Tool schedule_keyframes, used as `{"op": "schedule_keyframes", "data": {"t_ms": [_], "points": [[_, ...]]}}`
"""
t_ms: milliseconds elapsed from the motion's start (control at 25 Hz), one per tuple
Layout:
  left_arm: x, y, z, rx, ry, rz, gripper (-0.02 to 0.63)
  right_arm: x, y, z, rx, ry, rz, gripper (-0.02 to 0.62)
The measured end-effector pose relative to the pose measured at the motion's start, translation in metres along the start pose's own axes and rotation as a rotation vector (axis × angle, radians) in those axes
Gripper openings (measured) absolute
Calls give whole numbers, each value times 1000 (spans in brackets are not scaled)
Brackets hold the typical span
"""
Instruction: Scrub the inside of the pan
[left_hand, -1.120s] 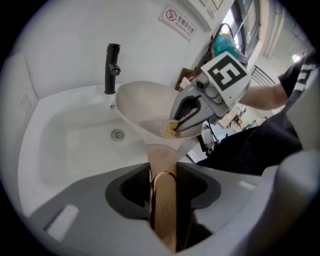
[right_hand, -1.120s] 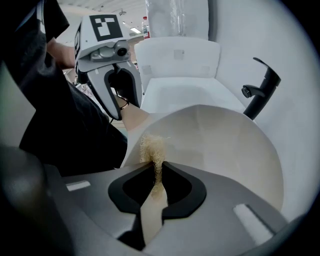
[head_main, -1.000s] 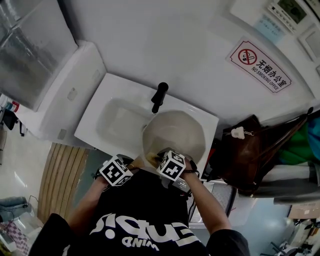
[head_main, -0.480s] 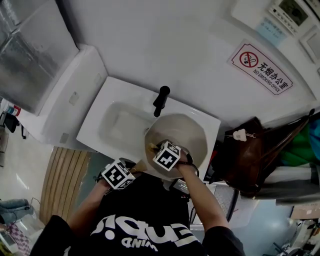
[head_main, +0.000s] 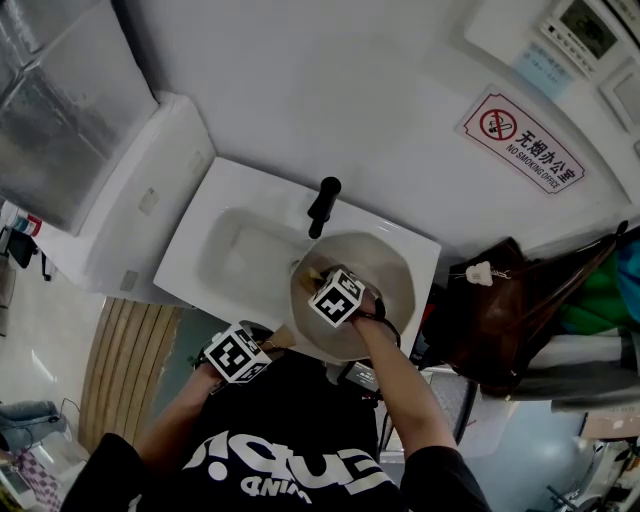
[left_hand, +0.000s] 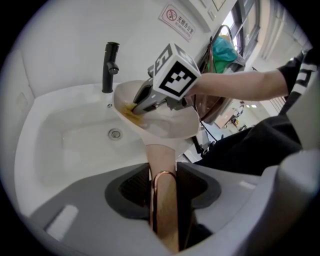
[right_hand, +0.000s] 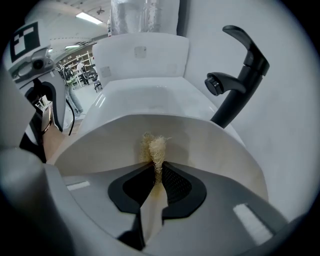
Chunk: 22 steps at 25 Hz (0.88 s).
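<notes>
Pan: we hold the pan (head_main: 388, 272) by its handle (left_hand: 165, 212) over the right end of the sink (head_main: 232, 262), just beside the tap (head_main: 322, 205), with its open side turned up toward us.
Progress: we judge the scrubbing to be under way. The scrubber (right_hand: 154, 149) presses on the inner wall on the tap side, where a yellow-brown smear (left_hand: 131, 112) shows.
Left to do: the rest of the inside looks pale and plain. We cannot tell how much of it has been gone over, so we count the floor and far wall as unfinished.
Left jaws: the left gripper (left_hand: 164, 184) has its jaws part-way apart and clamped on the handle, which fills the gap between the pads.
Right jaws: the right gripper (right_hand: 157, 176) has its jaws nearly together, pinching the scrubber, whose frayed end sticks out against the pan wall.
</notes>
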<state>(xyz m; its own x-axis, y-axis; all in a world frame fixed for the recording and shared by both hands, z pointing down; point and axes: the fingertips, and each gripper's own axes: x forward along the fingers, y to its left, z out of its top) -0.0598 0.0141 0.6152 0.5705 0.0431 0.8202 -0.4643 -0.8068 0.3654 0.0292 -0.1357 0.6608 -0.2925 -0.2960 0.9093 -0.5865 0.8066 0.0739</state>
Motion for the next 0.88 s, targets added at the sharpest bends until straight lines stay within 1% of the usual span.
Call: {"op": "schedule_keyframes", "data": {"t_ms": [160,440,560,720,880], "points": [[0,0,0,-2,-1,-6,170,3,-19,1,26,-1,-35,51],[0,-1,-1,-3,0,-14,171,0,-64,-8,69,16,-149,51],[0,-1,0,-4,-1,-15,170,-2,-78,-15,77,36,-178,51],[-1,-1,0,-4,1,-16,170,-4,-91,-22,61,61,-199,51],[-1,-1,0,-4,2,-19,170,-9,-105,-39,-1,122,-244,51]]}}
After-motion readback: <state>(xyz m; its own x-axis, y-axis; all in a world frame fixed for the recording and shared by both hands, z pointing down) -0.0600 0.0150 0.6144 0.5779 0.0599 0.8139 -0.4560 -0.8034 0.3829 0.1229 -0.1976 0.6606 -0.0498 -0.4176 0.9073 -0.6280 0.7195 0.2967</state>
